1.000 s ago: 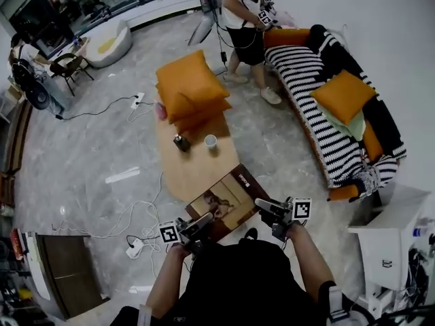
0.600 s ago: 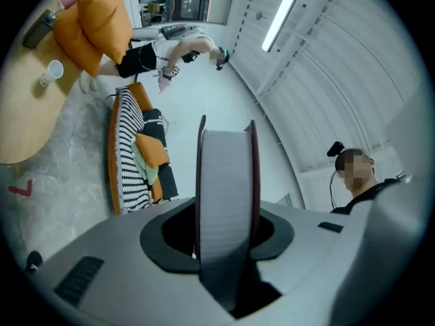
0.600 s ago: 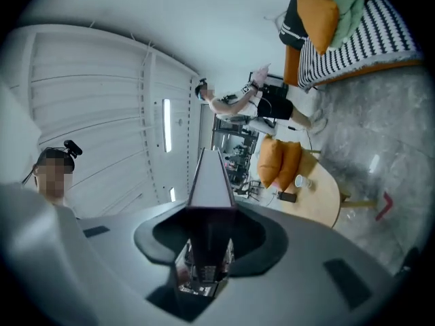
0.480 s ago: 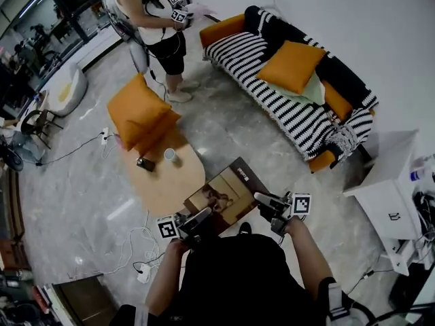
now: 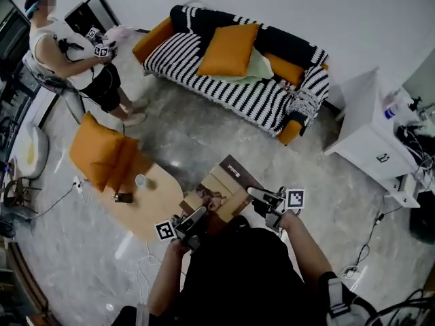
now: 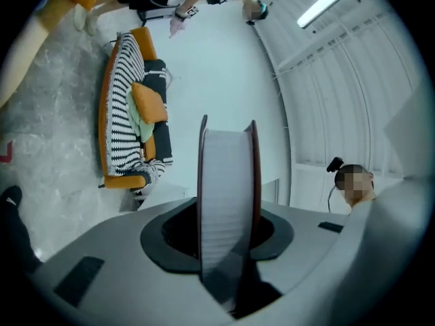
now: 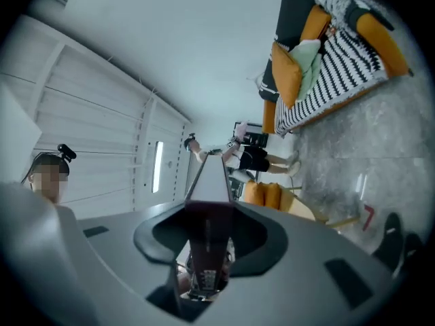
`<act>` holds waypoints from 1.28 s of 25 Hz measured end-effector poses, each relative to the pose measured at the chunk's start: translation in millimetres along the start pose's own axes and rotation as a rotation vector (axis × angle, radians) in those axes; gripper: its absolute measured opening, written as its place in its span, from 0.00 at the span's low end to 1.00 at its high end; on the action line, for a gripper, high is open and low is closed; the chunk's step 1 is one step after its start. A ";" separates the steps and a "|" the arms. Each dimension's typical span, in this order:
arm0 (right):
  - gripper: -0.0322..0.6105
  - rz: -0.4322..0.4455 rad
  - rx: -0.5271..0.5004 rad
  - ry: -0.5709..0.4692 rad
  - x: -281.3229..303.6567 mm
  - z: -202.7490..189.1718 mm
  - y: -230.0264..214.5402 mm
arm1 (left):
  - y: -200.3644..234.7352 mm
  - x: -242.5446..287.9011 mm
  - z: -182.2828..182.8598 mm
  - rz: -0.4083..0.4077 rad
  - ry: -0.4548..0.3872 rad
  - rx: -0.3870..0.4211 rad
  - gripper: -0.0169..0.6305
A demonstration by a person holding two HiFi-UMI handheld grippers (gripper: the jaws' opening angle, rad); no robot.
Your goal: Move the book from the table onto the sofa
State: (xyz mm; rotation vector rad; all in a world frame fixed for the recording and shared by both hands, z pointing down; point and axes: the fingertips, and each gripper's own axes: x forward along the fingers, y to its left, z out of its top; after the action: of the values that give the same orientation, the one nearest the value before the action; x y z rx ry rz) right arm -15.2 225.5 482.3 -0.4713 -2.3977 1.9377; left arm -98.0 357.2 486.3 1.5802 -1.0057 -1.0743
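- The book [image 5: 221, 192] lay flat with its brown, pictured cover facing up, carried between the two grippers just in front of the person.
- In the head view its left corner overlapped the near end of the table [image 5: 146, 216] and the rest of it hung over the grey floor [image 5: 204, 138]; it was well apart from the sofa [image 5: 224, 90].
- The left gripper [image 5: 202, 214] was clamped on the book's near left edge; in the left gripper view the pale block of pages stood upright between the jaws, which pressed on both covers.
- The right gripper [image 5: 253, 193] was clamped on the book's right edge; in the right gripper view the dark cover and white pages ran away between the jaws, which were closed on them.
- On the oval wooden table stood a white cup [image 5: 141, 180] and a small dark object [image 5: 124, 197], with stacked orange cushions [image 5: 102, 151] at its far end.
- The sofa was black-and-white striped with orange arms and stood along the white wall; an orange pillow [image 5: 228, 49] and a pale green cloth [image 5: 257, 70] lay on it.
- A white cabinet [image 5: 370, 145] stood to the right of the sofa.
- Another person [image 5: 81, 66] stood beyond the table, near the sofa's left end, holding grippers.
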 end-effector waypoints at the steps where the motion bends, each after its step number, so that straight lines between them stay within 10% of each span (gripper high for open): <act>1: 0.29 -0.021 -0.002 -0.025 -4.1 5.2 -2.9 | 5.6 7.1 2.7 -0.010 0.024 -0.021 0.25; 19: 0.29 -0.223 -0.081 -0.387 -27.6 66.9 -14.8 | 43.1 111.1 71.8 -0.135 0.456 -0.107 0.25; 32: 0.29 -0.251 -0.076 -0.469 -61.8 99.4 -31.6 | 67.8 162.8 67.4 -0.127 0.506 -0.133 0.25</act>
State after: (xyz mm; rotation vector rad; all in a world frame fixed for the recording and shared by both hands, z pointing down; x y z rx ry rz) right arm 16.4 109.9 500.5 0.3117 -2.6318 2.0213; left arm -124.9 172.0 511.4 1.7038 -0.4895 -0.7467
